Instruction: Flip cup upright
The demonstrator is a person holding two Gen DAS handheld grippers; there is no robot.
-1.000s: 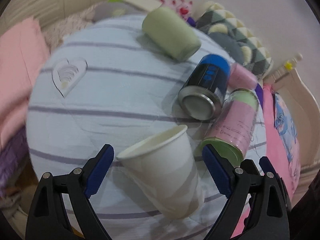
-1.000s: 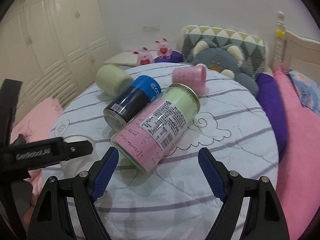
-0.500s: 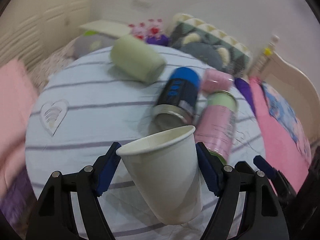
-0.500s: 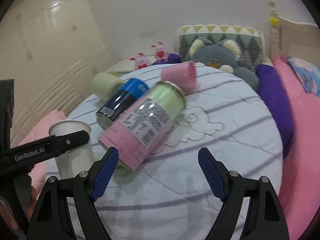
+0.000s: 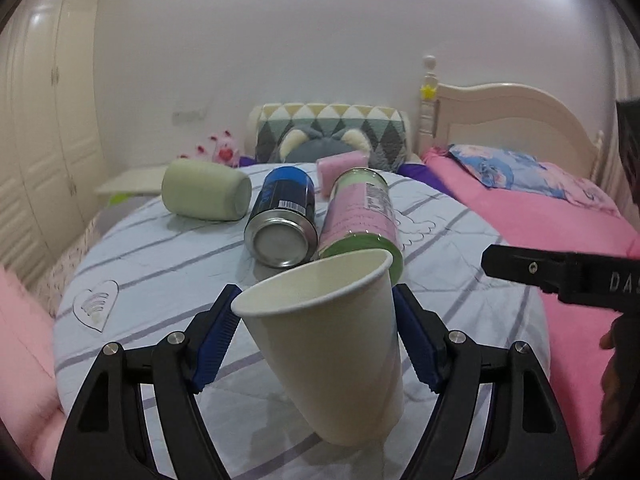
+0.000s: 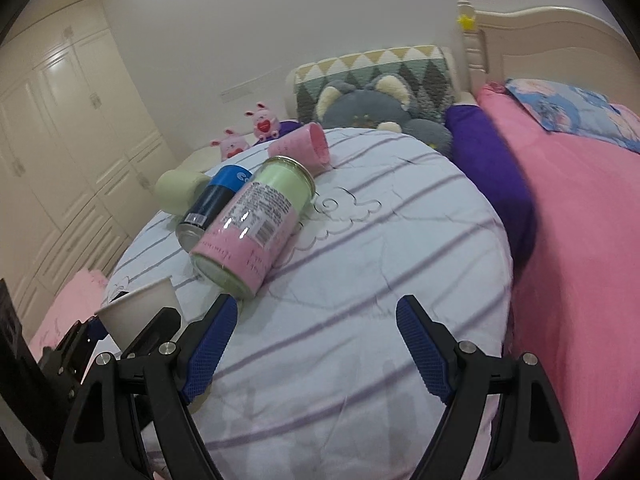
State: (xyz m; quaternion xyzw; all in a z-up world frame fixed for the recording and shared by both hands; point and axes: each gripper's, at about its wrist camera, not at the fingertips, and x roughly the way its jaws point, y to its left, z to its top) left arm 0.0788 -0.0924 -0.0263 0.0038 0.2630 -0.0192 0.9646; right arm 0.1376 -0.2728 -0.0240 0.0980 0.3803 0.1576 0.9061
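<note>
My left gripper (image 5: 316, 334) is shut on a white paper cup (image 5: 332, 344) and holds it above the striped round cushion (image 5: 160, 264), mouth up and tilted to the left. The cup also shows in the right wrist view (image 6: 140, 314), at the lower left between the left gripper's fingers. My right gripper (image 6: 316, 346) is open and empty over the cushion's near part (image 6: 360, 280). Its arm shows at the right of the left wrist view (image 5: 560, 276).
On the cushion lie a pale green cup (image 5: 206, 196), a blue can (image 5: 282, 216), a pink-and-green jar (image 5: 360, 216) and a pink cup (image 5: 342, 168). A grey plush (image 6: 380, 114) and patterned pillow sit behind. A pink bed (image 6: 580, 220) is at right, wardrobes (image 6: 60, 140) at left.
My left gripper closed on the white cup, lifted it off the cushion and tilted it nearly upright. The right gripper drifted a little and stayed open.
</note>
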